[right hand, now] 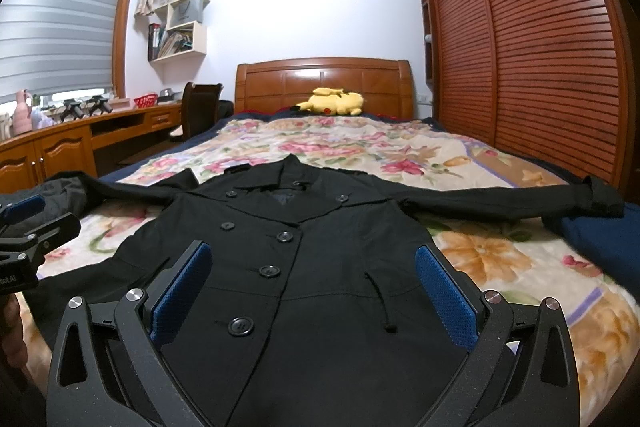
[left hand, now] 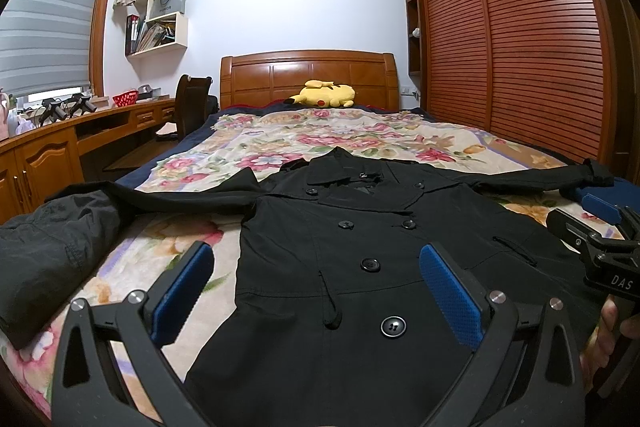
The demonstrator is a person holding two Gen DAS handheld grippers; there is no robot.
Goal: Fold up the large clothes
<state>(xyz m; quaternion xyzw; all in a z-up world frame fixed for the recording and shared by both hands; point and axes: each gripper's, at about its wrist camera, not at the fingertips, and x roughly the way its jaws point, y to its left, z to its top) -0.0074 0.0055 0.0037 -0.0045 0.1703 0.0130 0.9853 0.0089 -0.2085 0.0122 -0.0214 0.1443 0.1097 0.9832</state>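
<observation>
Left wrist view shows our left gripper (left hand: pixel 316 291) gaping wide and empty above the black coat (left hand: pixel 360 247), spread face-up on the bed (left hand: pixel 360 131). Our right gripper (right hand: pixel 314 291) hangs equally wide, holding nothing. Coat's length runs straight ahead, collar farthest; each sleeve stretches sideways, one nearer each gripper.

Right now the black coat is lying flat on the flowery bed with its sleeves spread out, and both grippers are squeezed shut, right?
Not quite. The black coat does lie flat on the flowery bed, sleeves spread, but the left gripper and the right gripper are both open and empty, as each wrist view shows.
</observation>
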